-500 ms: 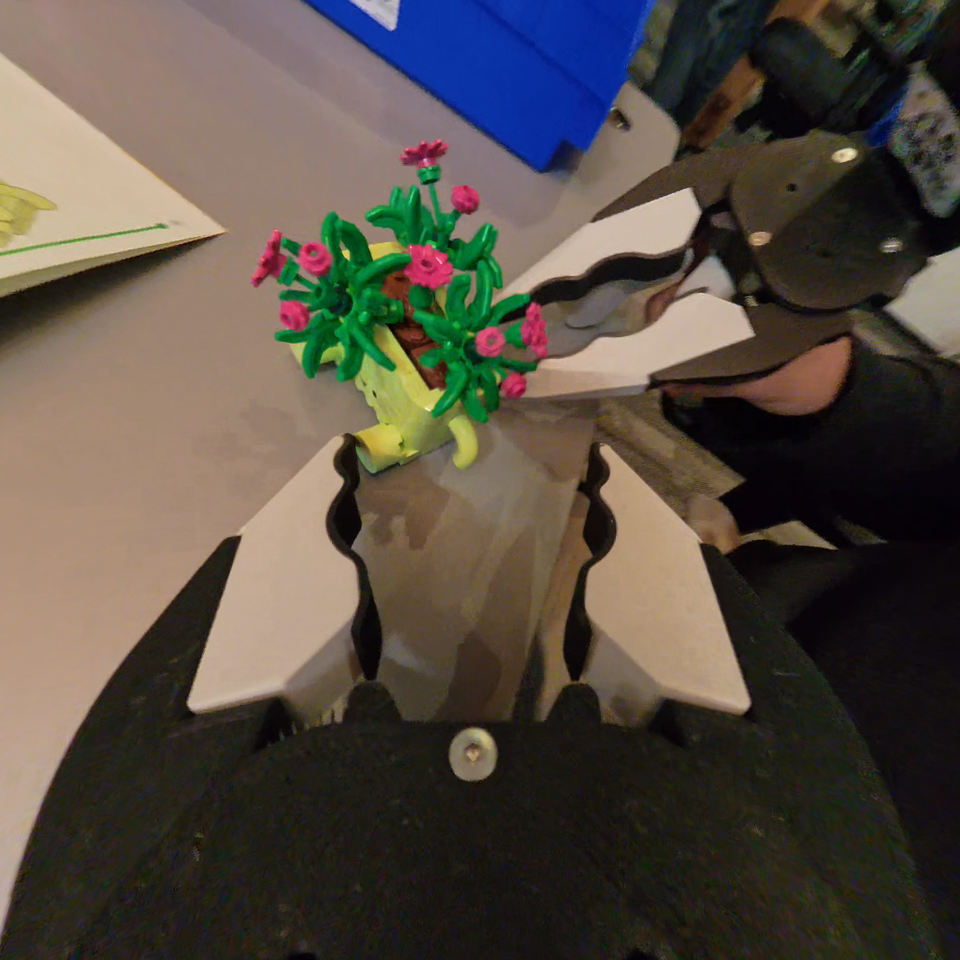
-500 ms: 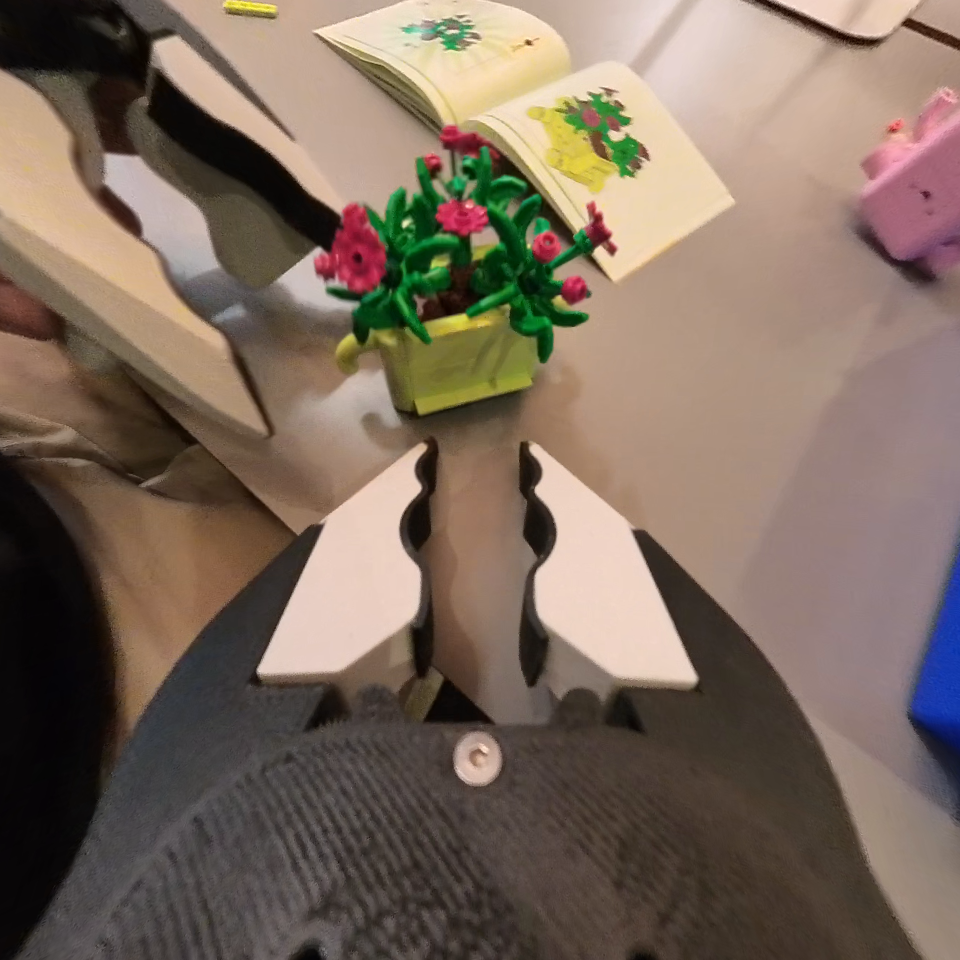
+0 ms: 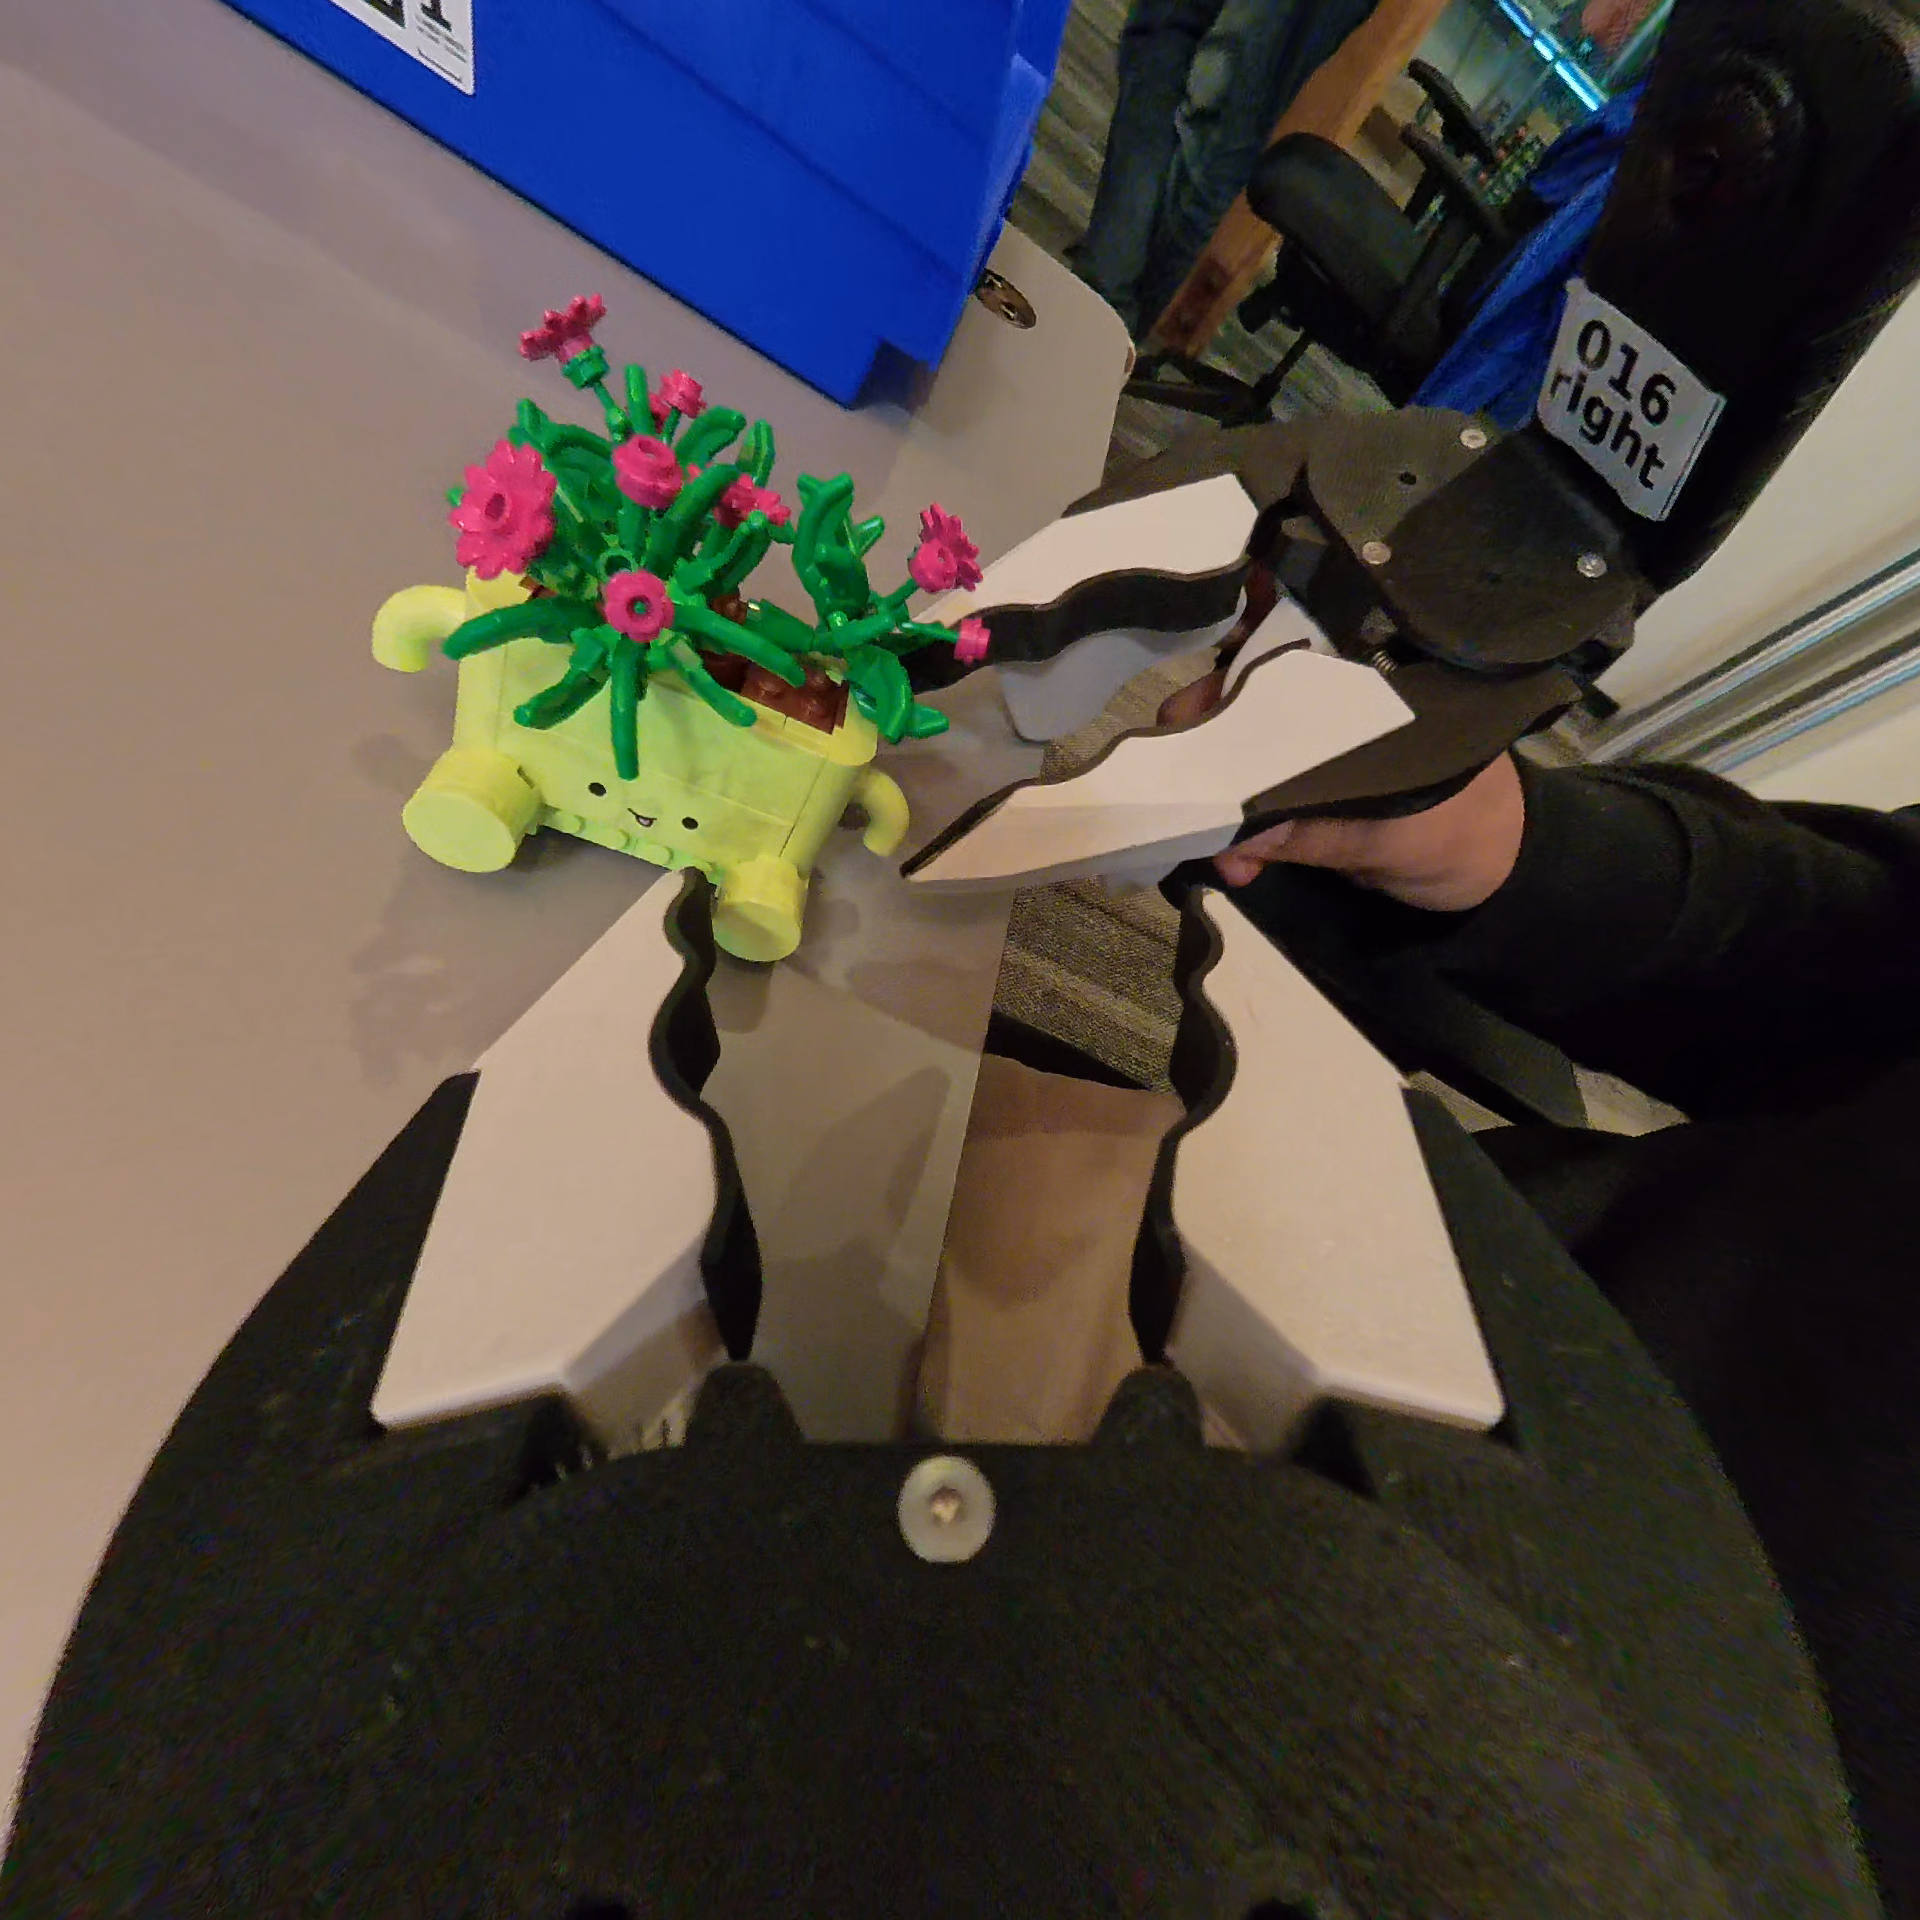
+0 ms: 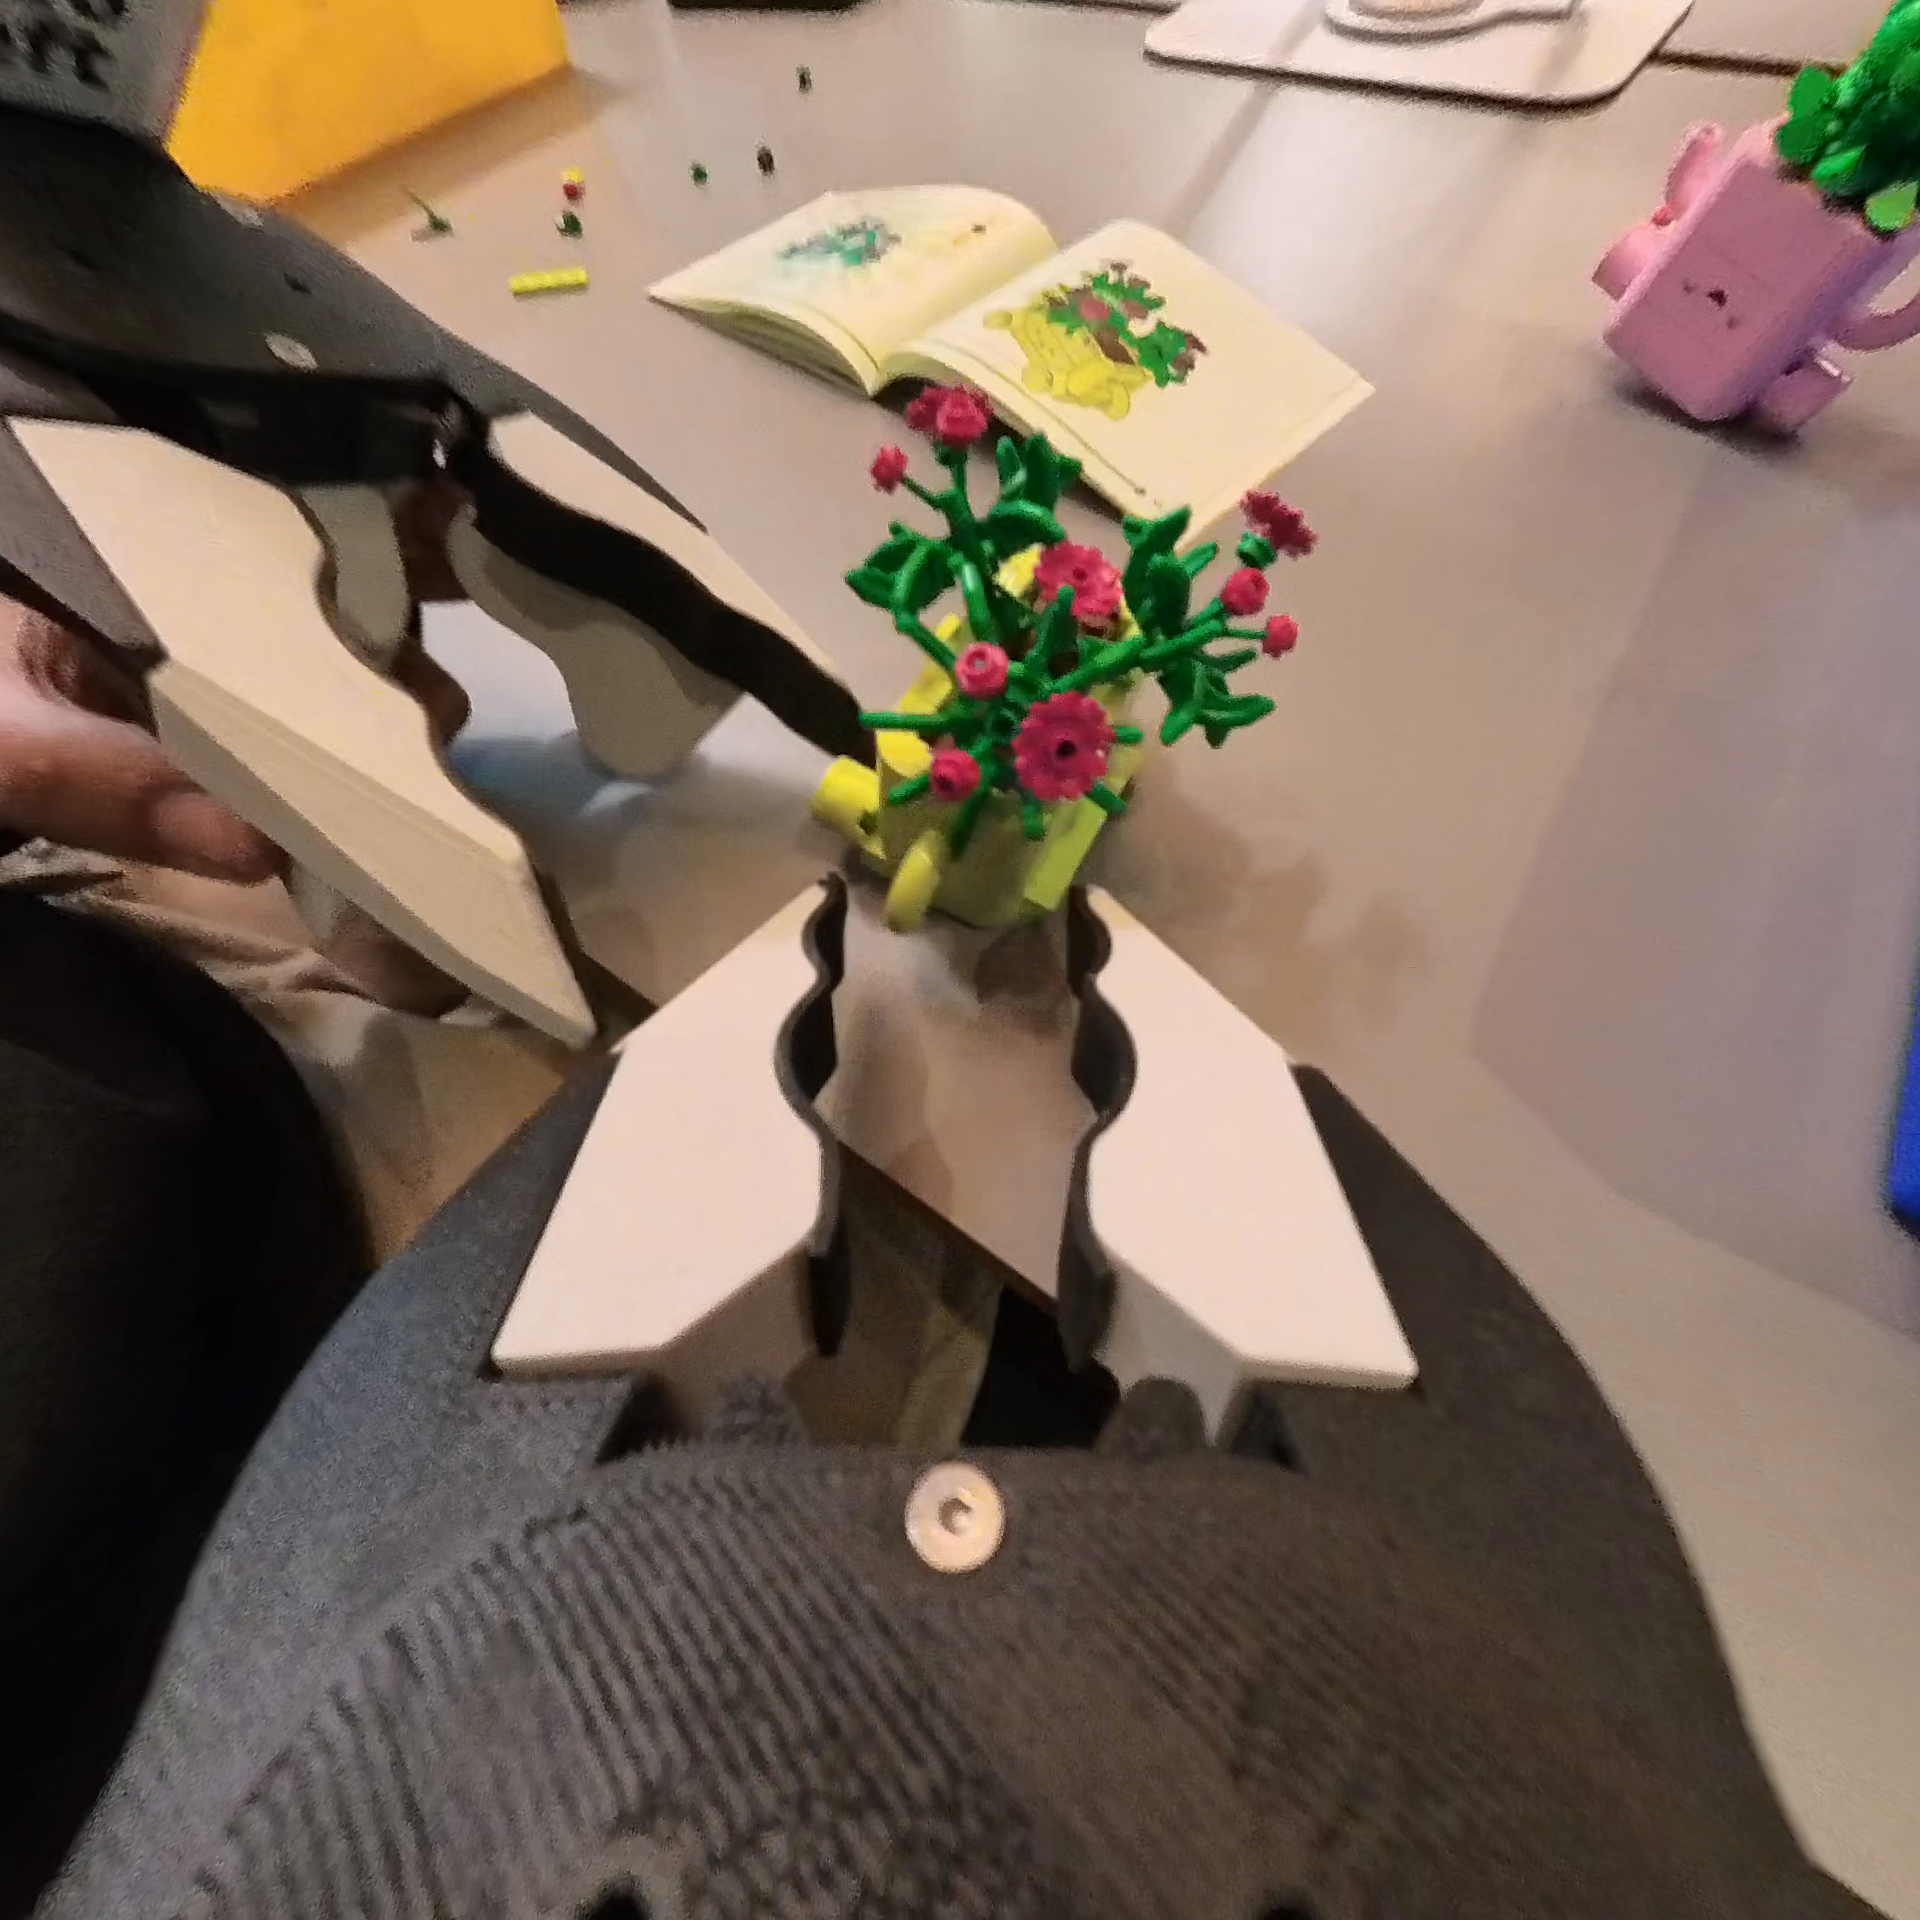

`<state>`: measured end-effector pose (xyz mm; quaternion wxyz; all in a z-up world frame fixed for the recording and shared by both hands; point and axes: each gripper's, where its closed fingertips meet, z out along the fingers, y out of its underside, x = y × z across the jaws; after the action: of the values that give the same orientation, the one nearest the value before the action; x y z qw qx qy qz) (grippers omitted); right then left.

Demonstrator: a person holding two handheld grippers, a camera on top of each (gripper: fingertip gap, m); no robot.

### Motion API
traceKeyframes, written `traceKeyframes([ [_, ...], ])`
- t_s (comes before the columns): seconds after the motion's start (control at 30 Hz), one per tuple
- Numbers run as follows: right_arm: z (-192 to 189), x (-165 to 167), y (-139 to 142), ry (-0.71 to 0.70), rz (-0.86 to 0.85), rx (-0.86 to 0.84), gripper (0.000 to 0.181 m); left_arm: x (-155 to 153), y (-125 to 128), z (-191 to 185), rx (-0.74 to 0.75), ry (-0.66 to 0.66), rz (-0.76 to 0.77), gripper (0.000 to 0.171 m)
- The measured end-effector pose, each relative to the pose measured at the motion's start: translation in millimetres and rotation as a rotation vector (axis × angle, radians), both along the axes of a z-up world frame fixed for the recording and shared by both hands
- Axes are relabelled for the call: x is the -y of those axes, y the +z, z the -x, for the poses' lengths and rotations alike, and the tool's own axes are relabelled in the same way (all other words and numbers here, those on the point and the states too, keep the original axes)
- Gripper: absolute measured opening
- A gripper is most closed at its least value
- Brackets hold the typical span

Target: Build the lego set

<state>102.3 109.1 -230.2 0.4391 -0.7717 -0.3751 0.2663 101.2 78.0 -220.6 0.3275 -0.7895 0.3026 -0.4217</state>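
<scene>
We judge build near done: flower pot (image 3: 665, 769) tipped near bench (image 3: 208, 623) edge. Left gripper (image 3: 940, 914), right gripper (image 4: 951, 920) jaws apart, empty. Next: set upright.

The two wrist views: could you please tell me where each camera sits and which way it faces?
Left wrist view: behind the left gripper, looking over the table edge at the lego pot; a sleeve and hand hold the right gripper.
Right wrist view: behind the right gripper, facing the pot and booklet.
Both share the pot and each other's gripper.

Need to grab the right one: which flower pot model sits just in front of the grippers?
The yellow-green pot with pink flowers; the pink pot stands far off, beyond the open booklet.
</scene>
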Motion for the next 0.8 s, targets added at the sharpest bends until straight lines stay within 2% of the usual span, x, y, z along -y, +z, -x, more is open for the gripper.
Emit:
traceKeyframes([
  [0.17,9.8,-5.8,4.5,-0.055,0.002,-0.071,0.048,3.4,0.4,-2.8,0.023,-0.016,0.015,0.088],
  [0.3,11.6,-15.9,7.2,-0.098,0.028,-0.119,0.037,4.8,3.9,-0.1,0.038,-0.02,0.002,0.086],
  [0.43,11.0,-22.4,8.6,-0.09,0.026,-0.108,0.036,-3.9,16.5,16.5,0.087,0.023,-0.042,0.081],
  [0.53,9.2,-27.8,8.9,-0.057,-0.012,-0.047,0.036,-19.2,25.7,36.6,0.127,0.088,-0.064,0.081],
  [0.63,9.9,-31.8,9.0,-0.006,-0.056,0.021,0.036,-34.0,23.5,52.7,0.106,0.135,-0.068,0.085],
  [0.8,15.4,-32.3,8.5,0.1,-0.149,0.091,0.035,-54.3,23.5,57.1,0.037,0.118,-0.156,0.091],
])
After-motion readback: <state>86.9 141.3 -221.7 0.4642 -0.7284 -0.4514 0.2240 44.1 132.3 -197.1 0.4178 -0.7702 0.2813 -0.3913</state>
